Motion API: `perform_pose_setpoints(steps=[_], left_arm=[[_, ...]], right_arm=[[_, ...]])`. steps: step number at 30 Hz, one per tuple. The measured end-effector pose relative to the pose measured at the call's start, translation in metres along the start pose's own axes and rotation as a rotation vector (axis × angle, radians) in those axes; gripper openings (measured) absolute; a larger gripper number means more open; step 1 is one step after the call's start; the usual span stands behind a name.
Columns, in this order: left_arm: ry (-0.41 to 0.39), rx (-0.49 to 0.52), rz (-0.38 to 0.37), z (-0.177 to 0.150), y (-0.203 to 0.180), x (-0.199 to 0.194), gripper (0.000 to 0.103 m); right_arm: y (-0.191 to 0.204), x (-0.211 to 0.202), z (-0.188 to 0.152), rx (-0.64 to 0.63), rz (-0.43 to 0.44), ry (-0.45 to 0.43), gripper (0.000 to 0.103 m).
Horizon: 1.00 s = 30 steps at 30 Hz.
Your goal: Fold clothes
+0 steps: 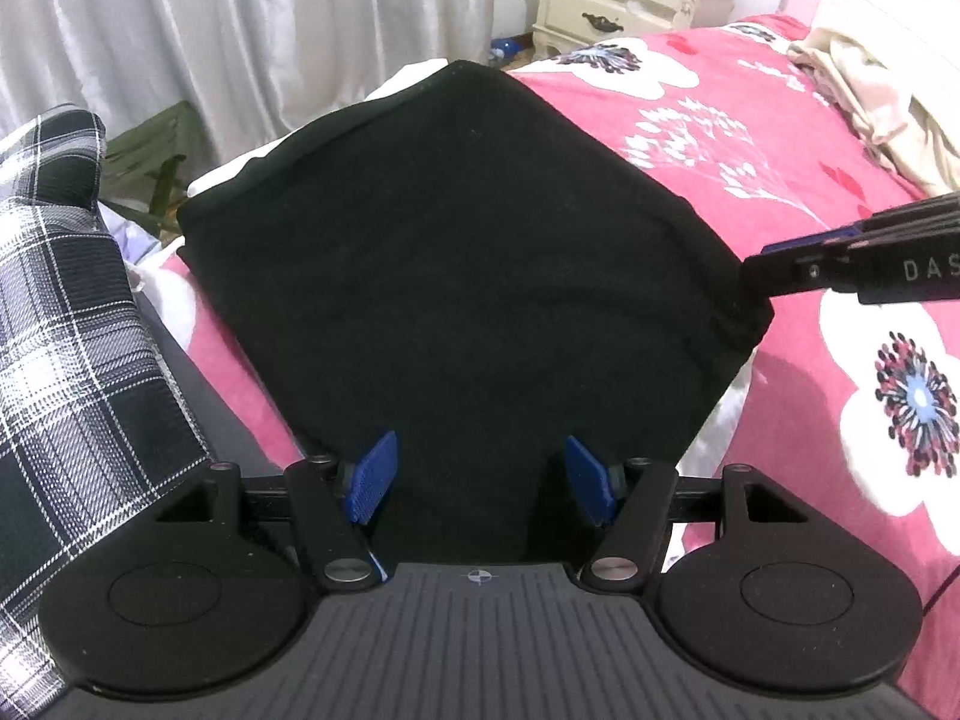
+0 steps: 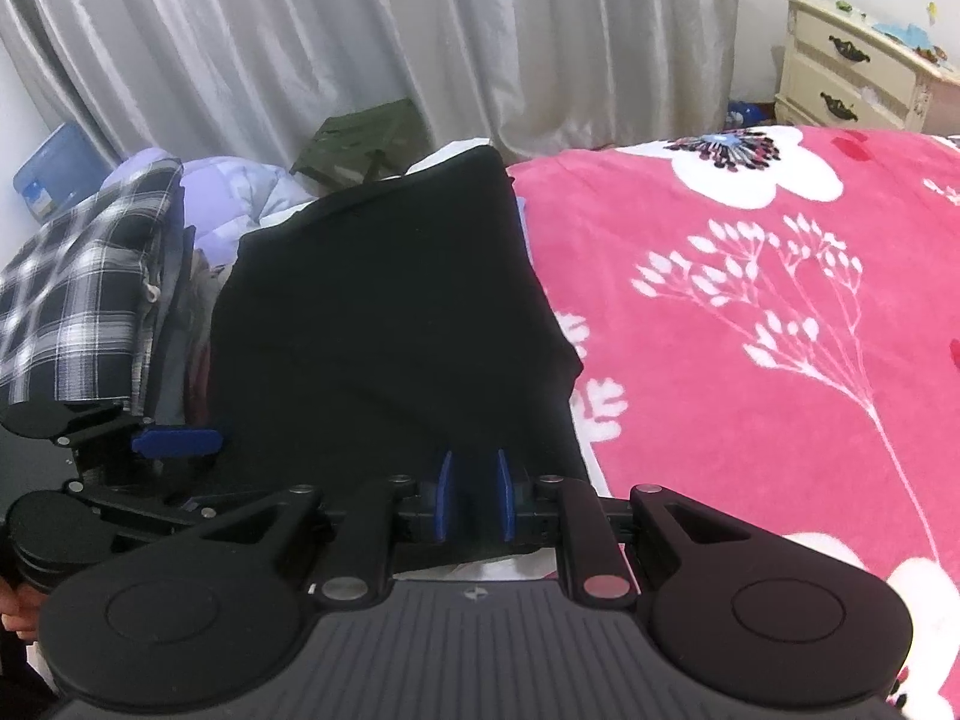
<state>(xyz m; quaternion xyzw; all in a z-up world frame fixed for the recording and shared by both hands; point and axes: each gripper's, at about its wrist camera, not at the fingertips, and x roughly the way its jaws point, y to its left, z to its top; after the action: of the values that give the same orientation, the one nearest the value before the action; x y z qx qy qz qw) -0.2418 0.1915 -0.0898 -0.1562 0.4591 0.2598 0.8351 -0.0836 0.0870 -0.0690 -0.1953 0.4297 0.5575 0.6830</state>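
A bed [image 1: 750, 138] covered by a pink blanket with large white flowers carries the work; behind it hang pale grey curtains [image 2: 360, 42], and a cream nightstand [image 1: 624, 0] with dark drawer pulls stands at the far corner. A beige cloth [image 1: 876, 102] lies crumpled near the bed's far right edge, a black-and-white plaid garment [image 1: 66, 324] is piled at the left, and a green folding stool [image 2: 366, 144] sits by the curtains beside a blue bin [image 2: 54, 174]. The black garment [image 1: 456, 276] lies folded flat on the near left part of the bed, a rough rectangle set diagonally, its long axis running from the grippers toward the far corner by the curtains, with a white layer peeking out beneath its far edge. The left gripper [image 1: 480, 483] holds its blue fingers spread wide apart above the garment's near corner, grasping nothing. The right gripper [image 2: 474, 495] has its fingers drawn close with a fold of the black fabric's near edge between them; in the left wrist view it reaches the garment's right corner.
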Motion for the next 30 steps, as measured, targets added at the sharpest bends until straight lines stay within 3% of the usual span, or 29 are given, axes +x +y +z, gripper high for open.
perform_pose_setpoints(steps=[30], left_arm=[[0.009,0.033,-0.007,-0.009,-0.003,-0.001,0.063]], right_arm=[[-0.022,-0.002,-0.004,0.059,-0.045,-0.005,0.017]])
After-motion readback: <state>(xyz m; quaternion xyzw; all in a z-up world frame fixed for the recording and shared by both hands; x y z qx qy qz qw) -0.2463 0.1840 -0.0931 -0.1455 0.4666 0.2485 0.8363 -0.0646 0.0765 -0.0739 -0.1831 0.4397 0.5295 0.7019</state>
